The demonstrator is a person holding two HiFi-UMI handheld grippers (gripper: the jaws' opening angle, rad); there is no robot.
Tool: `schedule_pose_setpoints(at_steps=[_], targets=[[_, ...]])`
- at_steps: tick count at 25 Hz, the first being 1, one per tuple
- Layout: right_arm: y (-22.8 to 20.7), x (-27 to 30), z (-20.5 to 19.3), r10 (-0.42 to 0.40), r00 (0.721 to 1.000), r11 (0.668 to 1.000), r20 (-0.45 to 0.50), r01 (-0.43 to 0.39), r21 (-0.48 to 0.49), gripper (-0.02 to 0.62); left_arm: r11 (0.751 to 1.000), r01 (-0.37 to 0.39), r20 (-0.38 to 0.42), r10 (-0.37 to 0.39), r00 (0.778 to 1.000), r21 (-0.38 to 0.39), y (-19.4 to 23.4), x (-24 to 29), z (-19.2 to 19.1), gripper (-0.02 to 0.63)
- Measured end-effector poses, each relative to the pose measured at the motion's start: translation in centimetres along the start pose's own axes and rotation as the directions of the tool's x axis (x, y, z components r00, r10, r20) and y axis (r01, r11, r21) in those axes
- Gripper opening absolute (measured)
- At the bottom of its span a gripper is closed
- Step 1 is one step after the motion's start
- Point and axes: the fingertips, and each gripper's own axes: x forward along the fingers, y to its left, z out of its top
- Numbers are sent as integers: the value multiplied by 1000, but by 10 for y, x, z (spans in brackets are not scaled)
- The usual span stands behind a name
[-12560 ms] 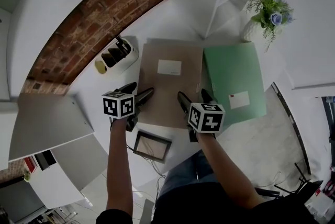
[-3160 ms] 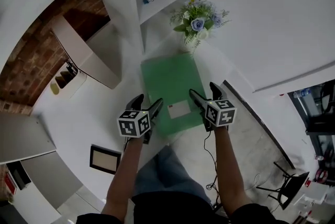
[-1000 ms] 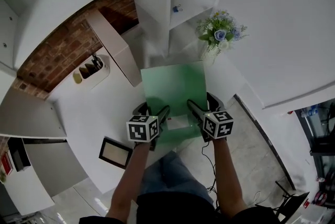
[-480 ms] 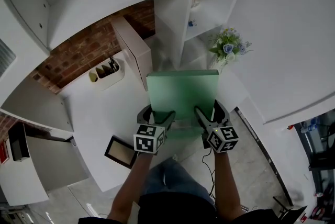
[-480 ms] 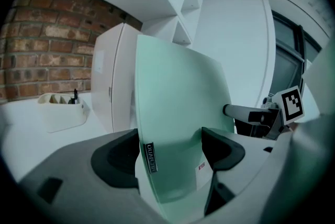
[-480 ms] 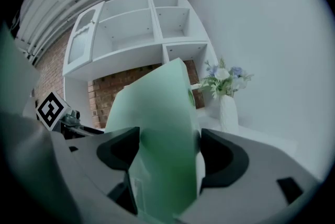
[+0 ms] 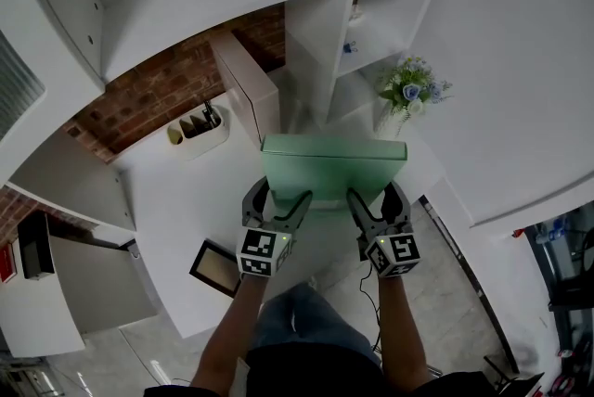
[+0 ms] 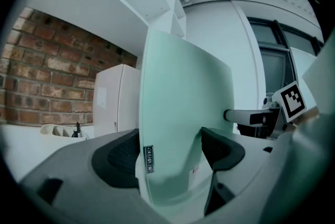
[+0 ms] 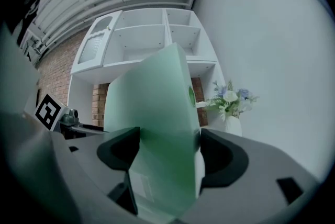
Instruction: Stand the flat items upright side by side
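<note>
A green file box (image 7: 329,168) hangs on edge above the white table (image 7: 176,200), held by both grippers at its near end. My left gripper (image 7: 276,208) is shut on its left side, and in the left gripper view the box (image 8: 183,113) fills the gap between the pads of that gripper (image 8: 170,152). My right gripper (image 7: 379,205) is shut on the right side, where the box (image 9: 152,113) sits between the jaws of this gripper (image 9: 165,152). A tan file box (image 7: 243,89) stands upright behind and to the left, against the shelf unit.
White shelf unit (image 7: 371,24) rises at the back. A vase of flowers (image 7: 411,94) stands to the right of the green box. A white pen holder (image 7: 197,128) sits at back left, and a framed picture (image 7: 215,267) lies near the table's front edge.
Over the last second both grippers have tipped the green box up from lying flat on the table to standing on edge, and carried it a little toward the shelves.
</note>
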Motion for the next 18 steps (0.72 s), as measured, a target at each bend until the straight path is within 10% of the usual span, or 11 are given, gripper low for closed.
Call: schedule_pose_setpoints(at_steps=[18], targets=[[11, -2, -26, 37, 994, 997, -102, -44, -59, 360, 996, 32, 23, -34, 999, 88, 7, -5, -25, 339]])
